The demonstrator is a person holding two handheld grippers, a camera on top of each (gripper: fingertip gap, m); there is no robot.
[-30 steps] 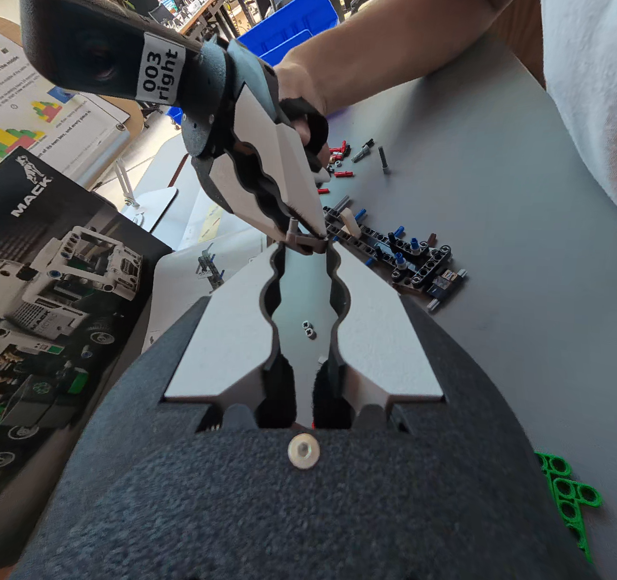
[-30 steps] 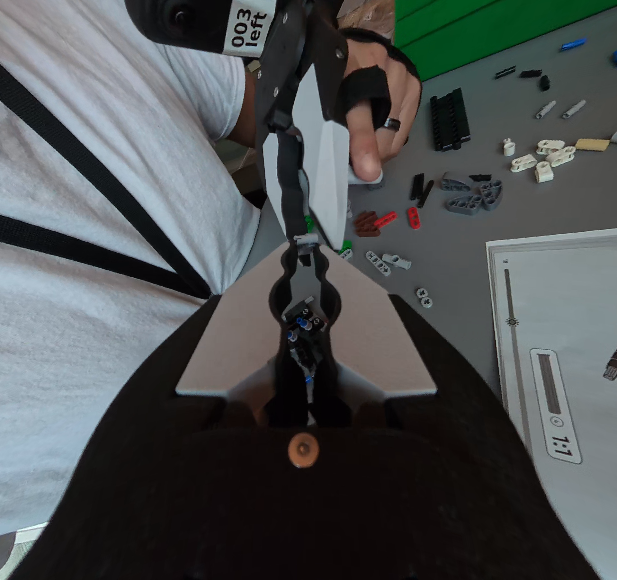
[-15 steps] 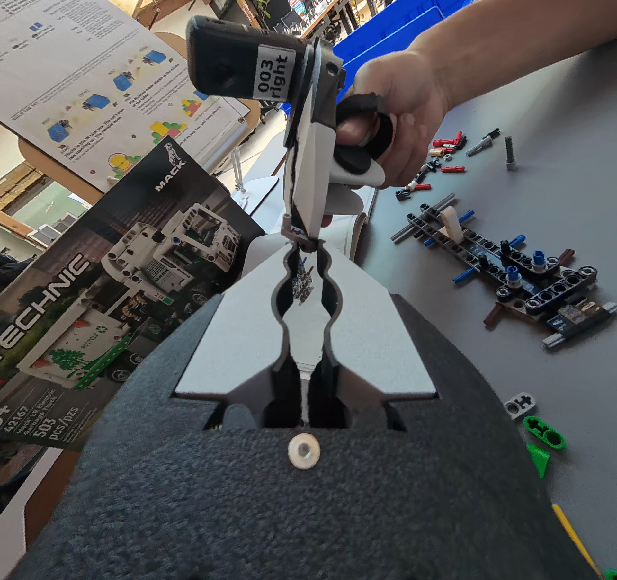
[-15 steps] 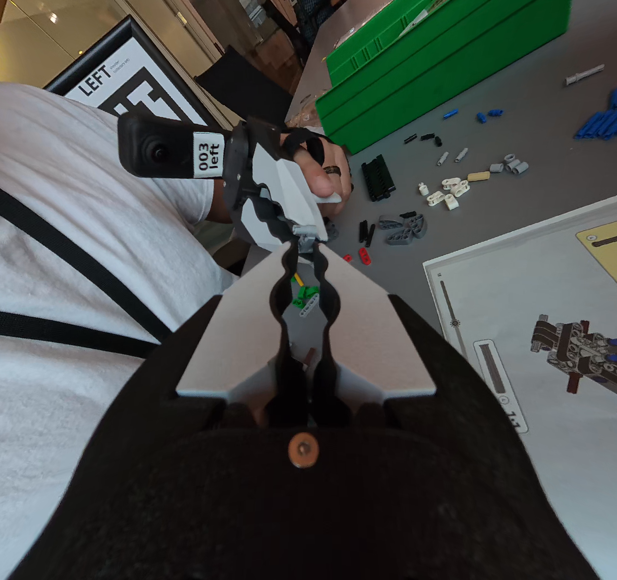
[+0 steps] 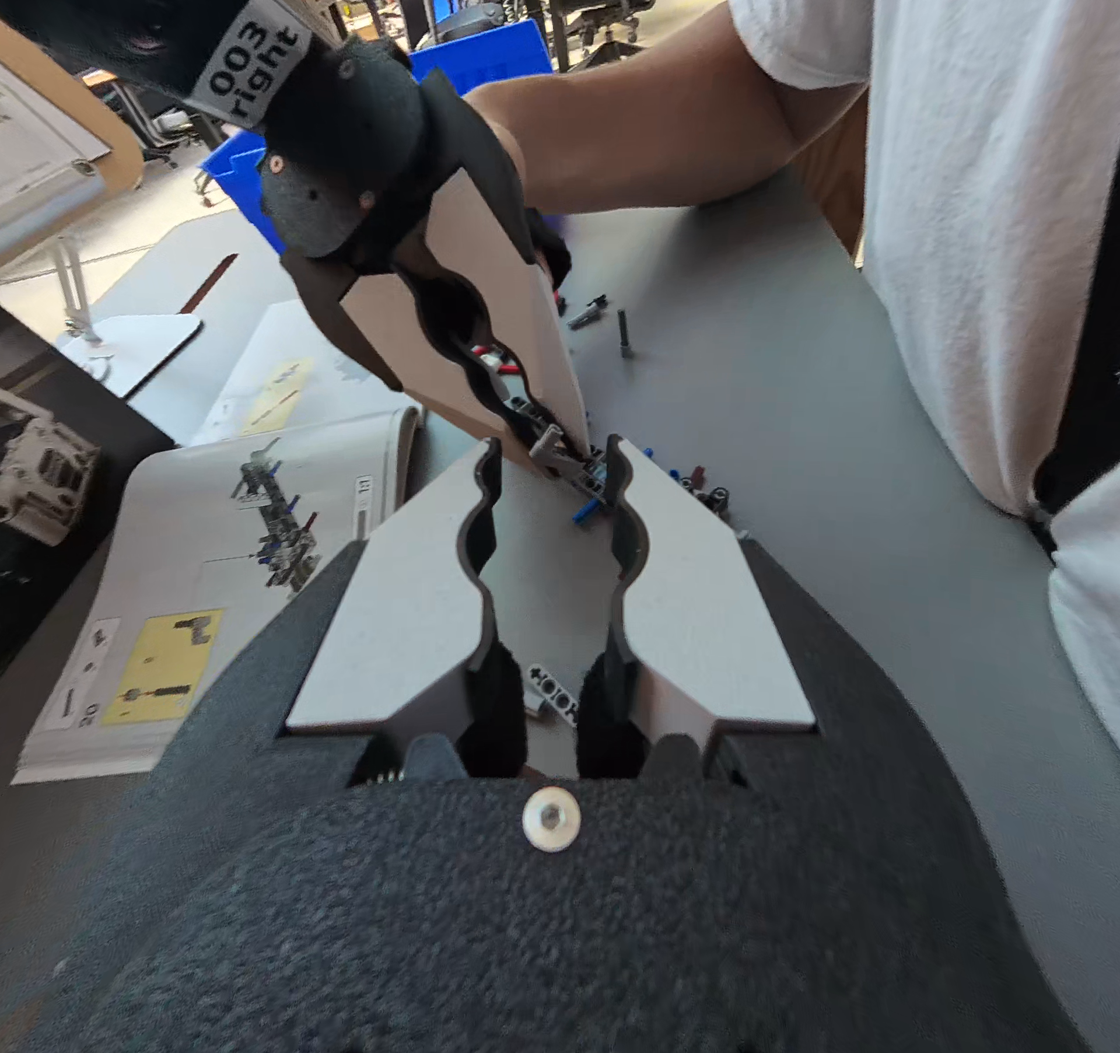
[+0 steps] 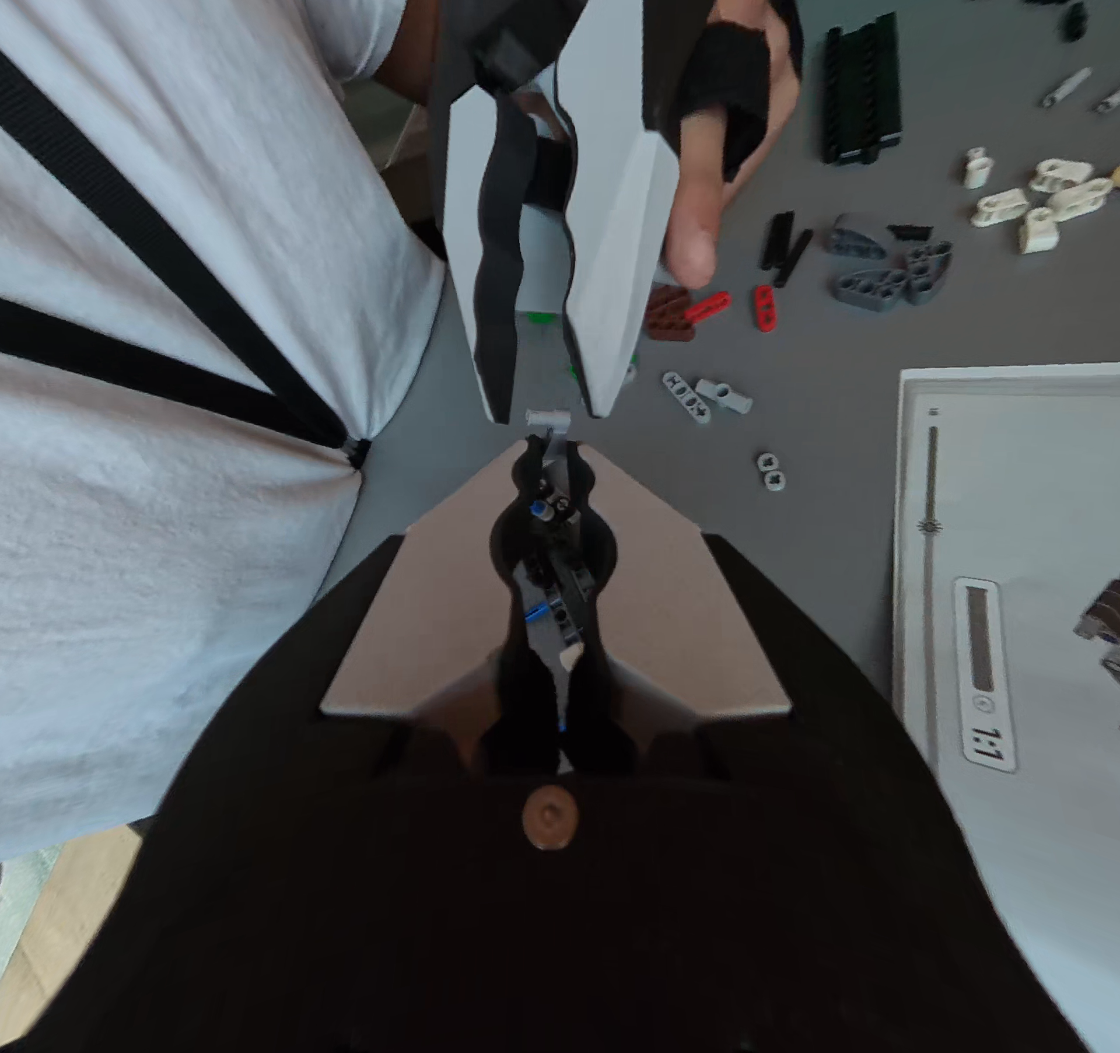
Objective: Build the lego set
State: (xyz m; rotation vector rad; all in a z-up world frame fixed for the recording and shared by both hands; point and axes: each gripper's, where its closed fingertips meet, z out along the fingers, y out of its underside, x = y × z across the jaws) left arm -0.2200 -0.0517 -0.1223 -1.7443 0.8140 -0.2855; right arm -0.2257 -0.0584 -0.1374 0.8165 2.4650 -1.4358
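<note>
Left hand-held gripper (image 5: 551,460) has jaws spread wide, nothing between them; a small grey beam (image 5: 553,694) lies on the grey tabletop (image 5: 788,418) under its fingers. Just beyond its tips, right hand-held gripper (image 5: 560,454) is closed narrow on a small grey connector piece (image 5: 548,448), at the end of the dark lego chassis (image 5: 591,478) lying on the tabletop. Left of them, the open instruction booklet (image 5: 200,569). Farther off in the right wrist view, loose grey panels (image 6: 891,272) and white connectors (image 6: 1030,199).
</note>
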